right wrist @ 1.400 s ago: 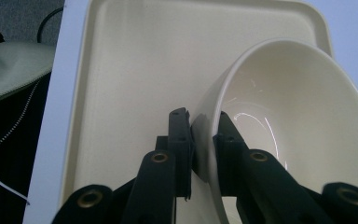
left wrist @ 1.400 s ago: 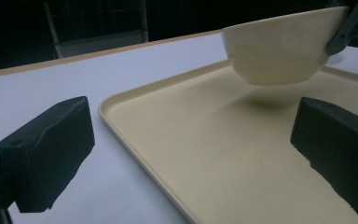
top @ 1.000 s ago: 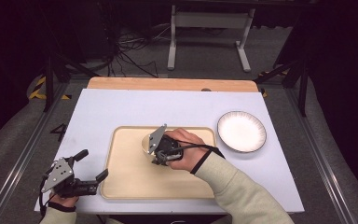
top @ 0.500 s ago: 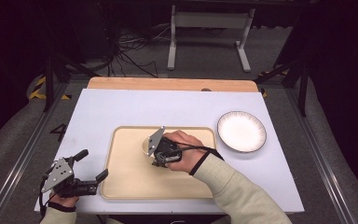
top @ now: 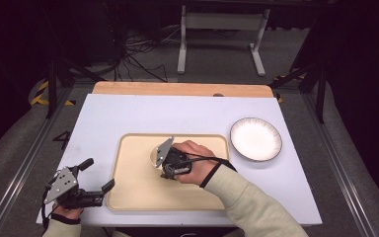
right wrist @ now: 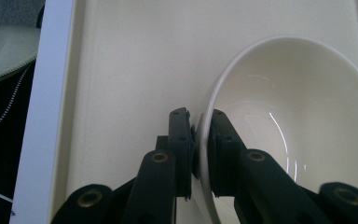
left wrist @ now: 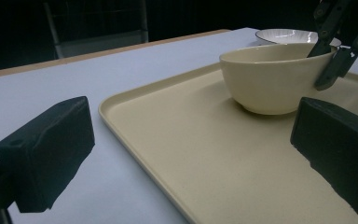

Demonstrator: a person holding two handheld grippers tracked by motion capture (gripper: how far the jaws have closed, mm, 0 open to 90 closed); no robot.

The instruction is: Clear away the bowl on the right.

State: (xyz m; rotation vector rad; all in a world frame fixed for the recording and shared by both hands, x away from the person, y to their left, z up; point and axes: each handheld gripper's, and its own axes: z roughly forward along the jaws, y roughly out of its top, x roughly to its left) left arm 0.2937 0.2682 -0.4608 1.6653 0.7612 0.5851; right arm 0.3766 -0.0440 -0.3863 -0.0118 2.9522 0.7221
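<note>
Right tongs point(right wrist: 199, 149) now clamped on bowl point(right wrist: 298, 130) rim, barely shifted on tray point(top: 128, 173); lift looks imminent. Left tongs point(top: 94, 174) unmoved, apart.

- We hold our left gripper point(top: 94, 178) low at the table's near left corner, its two black jaws spread wide apart and gripping nothing.
- Our right hand point(top: 193, 161) reaches in over the middle, cream sleeve trailing back.
- Our right gripper point(right wrist: 200, 140) has its jaws pinched on the rim of the cream ceramic bowl point(right wrist: 303, 121), one inside, one outside.
</note>
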